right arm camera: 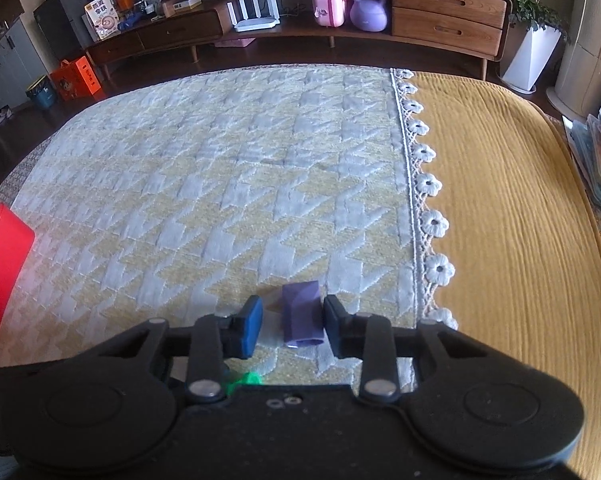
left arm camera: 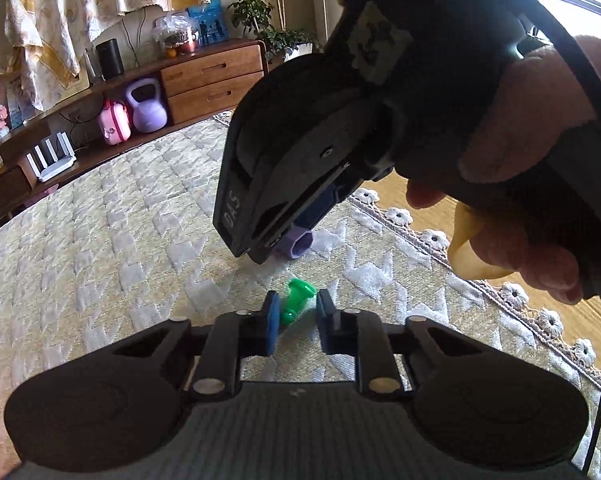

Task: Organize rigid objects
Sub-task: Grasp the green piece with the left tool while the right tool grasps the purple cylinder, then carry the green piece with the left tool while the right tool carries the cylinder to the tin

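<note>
A small green plastic piece (left arm camera: 294, 300) lies on the patterned cloth between the blue pads of my left gripper (left arm camera: 296, 320), which is open around it without touching. A purple hexagonal tube (right arm camera: 302, 316) lies on the cloth between the pads of my right gripper (right arm camera: 292, 320), which is open; the right pad is at the tube's side, the left pad stands apart. In the left wrist view the right gripper (left arm camera: 268, 250) hangs over the purple tube (left arm camera: 298, 242), held by a hand. A bit of green (right arm camera: 246, 380) shows below the right gripper.
The yellow-and-white houndstooth cloth (right arm camera: 220, 184) covers the table, with a lace flower edge (right arm camera: 424, 184) and mustard cloth (right arm camera: 512, 208) to the right. A red box (right arm camera: 0, 272) stands at the left edge. A wooden sideboard (right arm camera: 420, 12) with a purple kettlebell (right arm camera: 368, 6) is behind.
</note>
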The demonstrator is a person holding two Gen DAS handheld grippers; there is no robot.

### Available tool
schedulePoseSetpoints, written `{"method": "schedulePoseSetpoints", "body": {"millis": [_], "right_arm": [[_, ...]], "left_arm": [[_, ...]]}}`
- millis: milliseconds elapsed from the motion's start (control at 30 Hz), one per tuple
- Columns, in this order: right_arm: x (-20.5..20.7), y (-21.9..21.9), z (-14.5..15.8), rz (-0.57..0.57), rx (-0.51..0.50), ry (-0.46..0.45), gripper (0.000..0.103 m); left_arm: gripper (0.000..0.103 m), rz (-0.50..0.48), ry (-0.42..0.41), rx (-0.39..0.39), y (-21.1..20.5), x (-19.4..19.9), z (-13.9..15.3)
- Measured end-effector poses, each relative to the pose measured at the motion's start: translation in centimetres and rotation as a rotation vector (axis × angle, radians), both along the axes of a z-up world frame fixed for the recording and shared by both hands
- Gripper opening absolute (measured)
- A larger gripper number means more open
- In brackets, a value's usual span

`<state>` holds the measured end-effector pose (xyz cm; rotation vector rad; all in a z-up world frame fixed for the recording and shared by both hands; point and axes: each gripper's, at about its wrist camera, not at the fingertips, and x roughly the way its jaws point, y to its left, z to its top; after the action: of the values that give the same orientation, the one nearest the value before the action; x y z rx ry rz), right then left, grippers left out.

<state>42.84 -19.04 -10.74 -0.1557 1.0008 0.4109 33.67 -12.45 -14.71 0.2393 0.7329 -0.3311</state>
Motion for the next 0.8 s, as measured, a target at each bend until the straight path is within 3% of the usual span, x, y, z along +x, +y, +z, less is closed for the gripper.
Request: {"method": "schedulePoseSetpoints", "body": {"millis": [100,300,500,800], "right_arm": [[-0.4,0.2,0.0,-0.001,-0.016,-0.01,0.02],[-1.3,-0.2,0.4,-0.025,-0.001,-0.031,0.02],[-2.0,-1.8,1.3,-0.046,0.06,0.005,0.02],[-6.1,-2.4,2.8,-0.035,0.107,0.028,0.02]], "left_arm": [[0.007,0.005,-0.002,-0.003,-0.2,-0.1,0.0],[0.007,0.037,0.0,-0.018,0.2,-0.3,0.2],[0.007,0.084,0.017,-0.055,2.2,-1.2,1.0],[0.007,0.164,0.034,-0.108,6.2,-3.9,3.2]]}}
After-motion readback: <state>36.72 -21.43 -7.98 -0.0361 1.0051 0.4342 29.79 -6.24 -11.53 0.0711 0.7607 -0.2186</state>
